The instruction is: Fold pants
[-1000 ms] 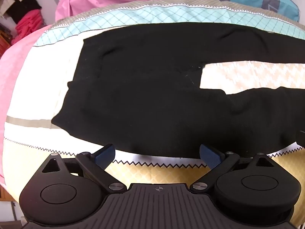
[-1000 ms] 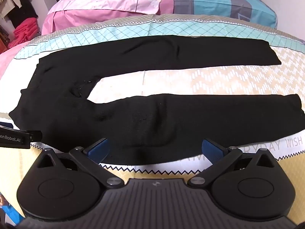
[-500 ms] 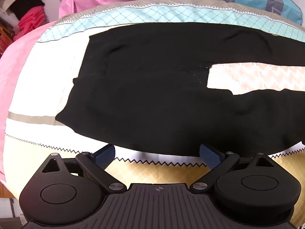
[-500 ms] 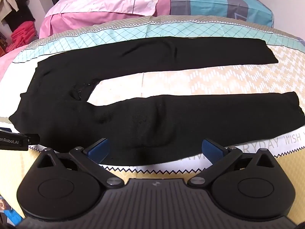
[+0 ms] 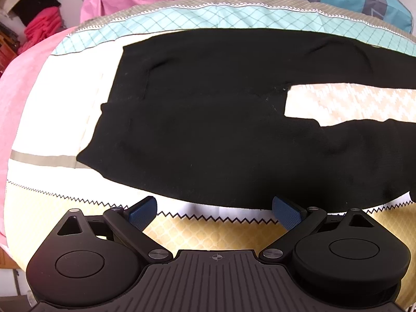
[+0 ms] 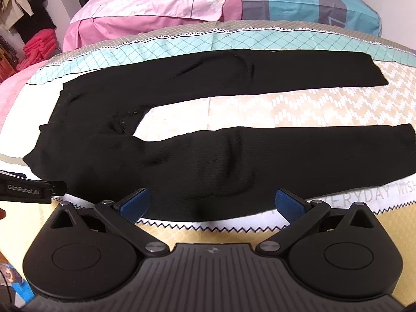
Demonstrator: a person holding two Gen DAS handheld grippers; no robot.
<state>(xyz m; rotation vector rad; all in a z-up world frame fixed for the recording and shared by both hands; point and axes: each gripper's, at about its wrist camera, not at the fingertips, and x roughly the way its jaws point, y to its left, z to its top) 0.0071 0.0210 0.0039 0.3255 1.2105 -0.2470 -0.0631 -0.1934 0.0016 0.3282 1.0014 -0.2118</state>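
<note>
Black pants [image 6: 182,156] lie flat on the patterned bedspread, waist to the left and both legs stretching right with a gap between them. In the left wrist view the pants [image 5: 208,135] show their waist and seat. My left gripper [image 5: 215,212] hovers open just short of the near edge of the seat, nothing between its blue pads [image 5: 286,213]. My right gripper [image 6: 213,204] is open too, at the near edge of the nearer leg by the thigh. The left gripper's body [image 6: 28,189] shows at the far left of the right wrist view.
The bedspread [image 6: 312,104] has teal, cream and yellow bands with zigzag trim. A second bed with pink and blue bedding [image 6: 208,0] stands behind. Red folded clothes [image 6: 39,46] are stacked at the far left. The near bed edge lies below the grippers.
The left gripper has slid left along the waist end, so the pants shift right in its view. The right gripper has drawn slightly back and up. Both stay open.
</note>
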